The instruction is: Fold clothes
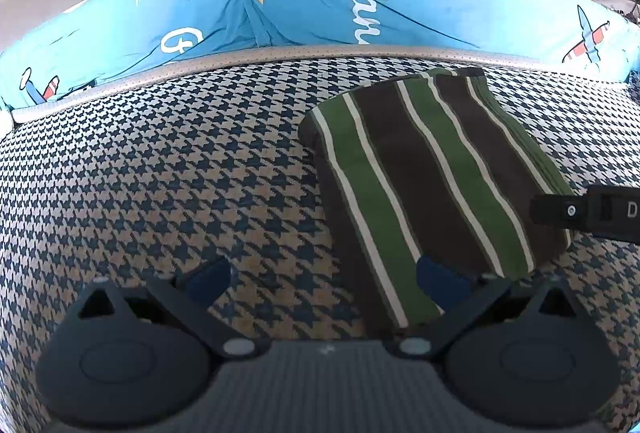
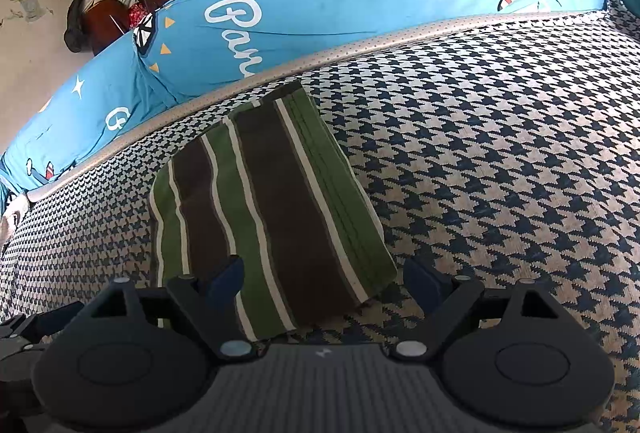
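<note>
Left wrist: left gripper [image 1: 326, 279] jaws spread wide, nothing held; folded striped garment [image 1: 428, 173] lies flat on houndstooth cushion [image 1: 160, 173], right fingertip over its near edge. Right wrist: right gripper [image 2: 324, 281] wide open, empty, garment [image 2: 264, 201] lying ahead between its fingers.

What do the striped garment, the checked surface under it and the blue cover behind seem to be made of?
Striped garment: soft knit, probably cotton, matte; stacked folded edges show along one side.
Houndstooth surface: coarse woven fabric, likely upholstery; the pattern looks woven in, not printed.
Blue cover: thin smooth printed cloth, perhaps cotton or polyester, creased with drawn folds.
</note>
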{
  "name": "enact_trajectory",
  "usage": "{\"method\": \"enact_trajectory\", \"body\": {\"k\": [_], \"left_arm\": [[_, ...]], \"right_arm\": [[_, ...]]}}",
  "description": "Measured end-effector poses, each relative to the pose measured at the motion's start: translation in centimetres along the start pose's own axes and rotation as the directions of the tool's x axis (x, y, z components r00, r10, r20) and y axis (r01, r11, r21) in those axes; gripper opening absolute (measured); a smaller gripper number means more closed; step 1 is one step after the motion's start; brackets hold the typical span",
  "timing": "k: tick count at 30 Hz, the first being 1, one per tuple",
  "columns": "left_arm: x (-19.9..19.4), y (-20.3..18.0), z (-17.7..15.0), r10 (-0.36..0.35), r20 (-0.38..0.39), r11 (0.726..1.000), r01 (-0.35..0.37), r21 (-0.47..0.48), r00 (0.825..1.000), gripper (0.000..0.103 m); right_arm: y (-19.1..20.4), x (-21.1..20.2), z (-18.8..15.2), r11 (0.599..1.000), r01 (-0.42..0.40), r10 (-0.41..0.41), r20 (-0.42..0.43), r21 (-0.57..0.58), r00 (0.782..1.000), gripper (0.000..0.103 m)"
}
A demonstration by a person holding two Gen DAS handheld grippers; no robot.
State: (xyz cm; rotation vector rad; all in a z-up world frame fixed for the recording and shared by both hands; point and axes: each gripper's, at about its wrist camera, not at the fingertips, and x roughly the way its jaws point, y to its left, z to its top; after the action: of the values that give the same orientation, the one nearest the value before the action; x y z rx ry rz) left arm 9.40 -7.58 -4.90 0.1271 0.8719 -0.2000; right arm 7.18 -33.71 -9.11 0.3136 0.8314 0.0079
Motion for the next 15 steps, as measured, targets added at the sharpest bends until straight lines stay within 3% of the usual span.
{"method": "enact_trajectory", "body": {"k": [15], "left_arm": [[0.21,0.18,0.06,0.002,-0.009,1.0,-0.002,-0.007,1.0,0.103]], "right_arm": [[0.16,-0.17,0.01,1.0,-0.006,0.006,0.0,-0.005,1.0,0.087]]}}
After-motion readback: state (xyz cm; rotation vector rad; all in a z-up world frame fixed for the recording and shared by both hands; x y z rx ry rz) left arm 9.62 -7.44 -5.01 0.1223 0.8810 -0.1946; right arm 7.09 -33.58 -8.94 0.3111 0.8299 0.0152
